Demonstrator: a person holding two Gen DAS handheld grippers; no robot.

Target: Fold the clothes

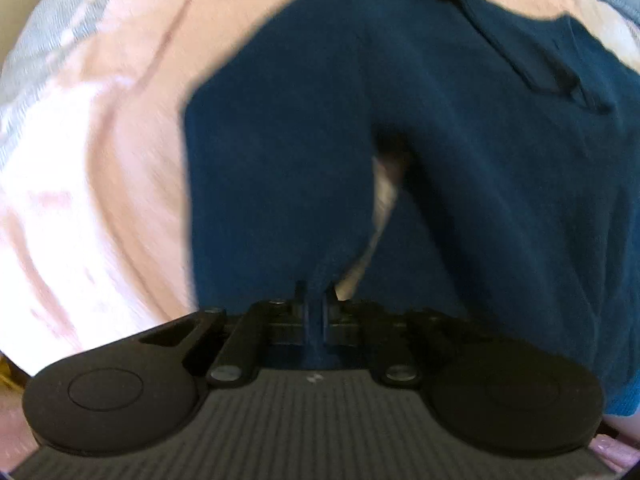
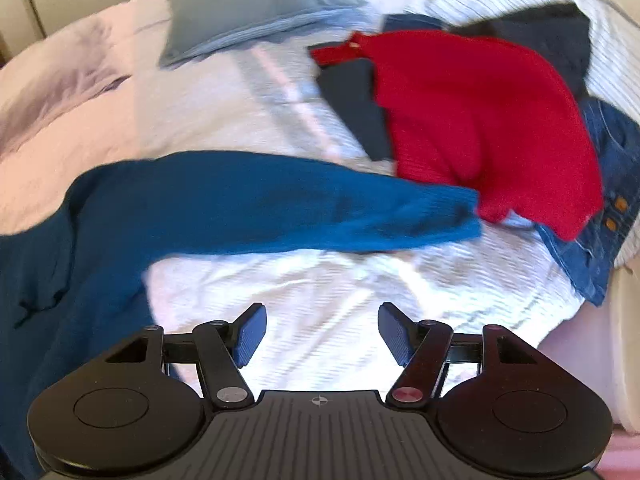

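Pinching a fold of the blue sweater (image 1: 400, 140) tight in the left claw (image 1: 315, 292), jaws closed on the knit, garment spread over the pale bed cover (image 1: 100, 160) below. Right claw (image 2: 322, 330) hanging wide apart over bare bedding, gripping nothing, blue pads (image 2: 250, 334) clear of cloth. Sweater sleeve (image 2: 280, 204) stretched across the bed, cuff touching the red sweater (image 2: 480, 120) on the pile, denim (image 2: 608, 200) beside it, grey pillow (image 2: 240, 12) further back
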